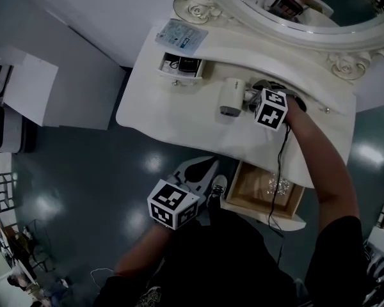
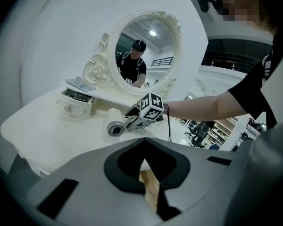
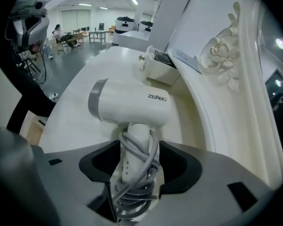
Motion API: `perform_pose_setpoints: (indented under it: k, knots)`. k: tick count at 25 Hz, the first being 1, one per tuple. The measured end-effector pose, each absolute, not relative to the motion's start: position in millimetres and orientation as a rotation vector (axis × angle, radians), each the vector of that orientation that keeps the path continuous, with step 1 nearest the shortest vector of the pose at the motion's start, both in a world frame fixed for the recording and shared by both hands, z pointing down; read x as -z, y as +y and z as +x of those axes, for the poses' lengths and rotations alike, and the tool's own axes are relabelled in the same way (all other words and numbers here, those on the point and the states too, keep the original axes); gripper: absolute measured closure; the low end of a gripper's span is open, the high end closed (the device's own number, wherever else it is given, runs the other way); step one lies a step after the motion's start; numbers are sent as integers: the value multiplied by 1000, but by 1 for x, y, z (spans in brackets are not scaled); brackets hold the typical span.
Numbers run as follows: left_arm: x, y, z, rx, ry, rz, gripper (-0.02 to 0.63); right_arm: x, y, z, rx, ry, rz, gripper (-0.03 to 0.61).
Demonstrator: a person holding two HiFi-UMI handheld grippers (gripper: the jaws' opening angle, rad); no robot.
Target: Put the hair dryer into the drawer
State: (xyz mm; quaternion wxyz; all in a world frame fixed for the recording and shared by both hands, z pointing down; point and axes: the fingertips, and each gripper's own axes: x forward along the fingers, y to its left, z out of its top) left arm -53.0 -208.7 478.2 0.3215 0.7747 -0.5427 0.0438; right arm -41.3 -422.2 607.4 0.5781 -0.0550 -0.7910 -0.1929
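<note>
Your right gripper [image 3: 140, 147], jaws wide round the cord-wound handle of the white hair dryer [image 3: 129, 108] on the white dressing table [image 1: 179, 123], wooden drawer [image 1: 259, 194] open below, your left gripper [image 2: 144, 147] pinched together, empty, barrel marked ZEABO.

Hair dryer [image 1: 232, 98] on tabletop [image 1: 166, 117]; open drawer [image 1: 240, 185] below front edge.
</note>
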Motion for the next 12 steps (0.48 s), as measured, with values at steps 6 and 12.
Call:
perform_pose_setpoints:
  k: [6,12]
  knots:
    - [-482,-204,-66,-117,-1449,1996,611,-624,-424,-46,442,-1772,-207,324]
    - [-485,-200,-69,-111,-1439,1995,611,-625,-421,-47,387,-1743,-274,339]
